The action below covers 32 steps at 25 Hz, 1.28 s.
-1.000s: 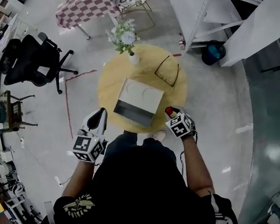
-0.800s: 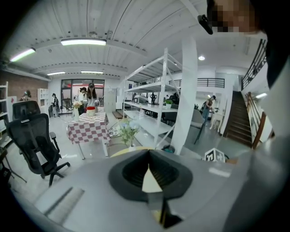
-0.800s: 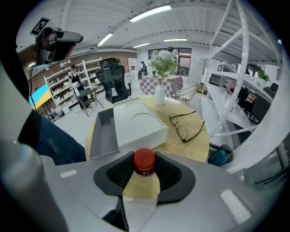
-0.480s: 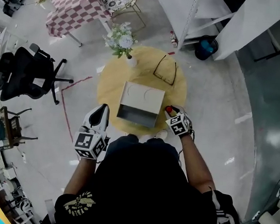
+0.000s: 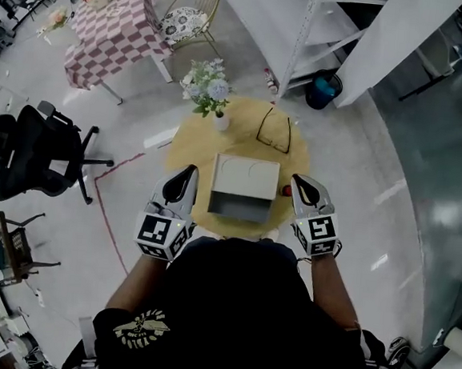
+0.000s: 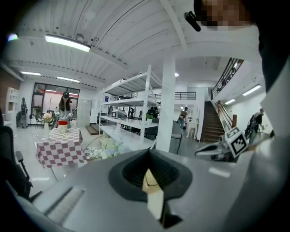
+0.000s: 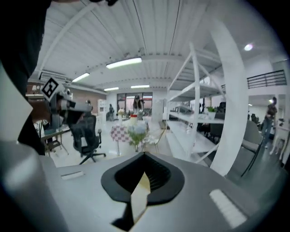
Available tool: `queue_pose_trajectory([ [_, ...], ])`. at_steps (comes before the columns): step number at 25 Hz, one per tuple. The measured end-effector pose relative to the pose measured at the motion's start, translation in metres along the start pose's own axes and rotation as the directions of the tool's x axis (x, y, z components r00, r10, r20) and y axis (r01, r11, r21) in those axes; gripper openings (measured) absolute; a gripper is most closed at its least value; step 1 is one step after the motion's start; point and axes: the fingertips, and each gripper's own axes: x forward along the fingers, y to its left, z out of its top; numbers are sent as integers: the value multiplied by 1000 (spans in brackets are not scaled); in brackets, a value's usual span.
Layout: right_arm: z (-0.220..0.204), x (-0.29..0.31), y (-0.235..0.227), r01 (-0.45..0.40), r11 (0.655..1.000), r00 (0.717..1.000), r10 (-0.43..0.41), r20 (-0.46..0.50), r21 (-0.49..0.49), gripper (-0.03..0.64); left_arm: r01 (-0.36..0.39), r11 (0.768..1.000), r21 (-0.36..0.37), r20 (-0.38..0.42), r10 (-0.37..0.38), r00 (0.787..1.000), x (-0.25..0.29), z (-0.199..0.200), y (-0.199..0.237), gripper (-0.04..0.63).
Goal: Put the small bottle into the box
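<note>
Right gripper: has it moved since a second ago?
Yes. The right gripper has risen off the bottle and is now alongside the box. Its jaws have just closed, empty.

A round yellow table [image 5: 192, 148] stands on the pale floor [image 5: 360, 175]. On it sit a pale box [image 5: 245, 187] near the front edge, a small bottle [image 5: 287, 191] just right of the box, and at the back a vase of flowers [image 5: 219, 121] and a black wire frame [image 5: 276, 130]

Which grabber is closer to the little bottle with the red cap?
Right. The right gripper, jaws just closed on nothing, sits right beside the small bottle. The left gripper is on the far side of the box from it.
</note>
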Motion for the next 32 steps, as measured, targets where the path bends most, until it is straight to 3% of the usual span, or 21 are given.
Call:
queue_pose_trajectory([
  [3,65,-21,24,29,999,986,-34,165,32,6,64,998,28,51,-65,997,2,19,-2,0],
  [5,89,-27,39,41,999,975,-45,218,22,6,103,993,51,66,-107,992,3,25,-5,0],
  [10,101,-30,65,68,998,971,-69,229,13,6,193,979,63,72,-197,978,1,26,-8,0],
  [15,97,-36,70,109,993,972,-114,203,35,6,235,971,41,72,-237,969,2,19,-6,0],
  [21,96,-53,57,121,992,972,-126,197,40,6,220,975,17,70,-221,973,10,11,-13,0],
  [27,90,-58,24,82,996,975,-87,205,30,6,168,986,12,60,-169,984,22,11,-35,0],
  [32,44,-51,-11,24,999,991,-27,129,31,6,98,995,-13,1,-98,995,35,-5,-49,0],
])
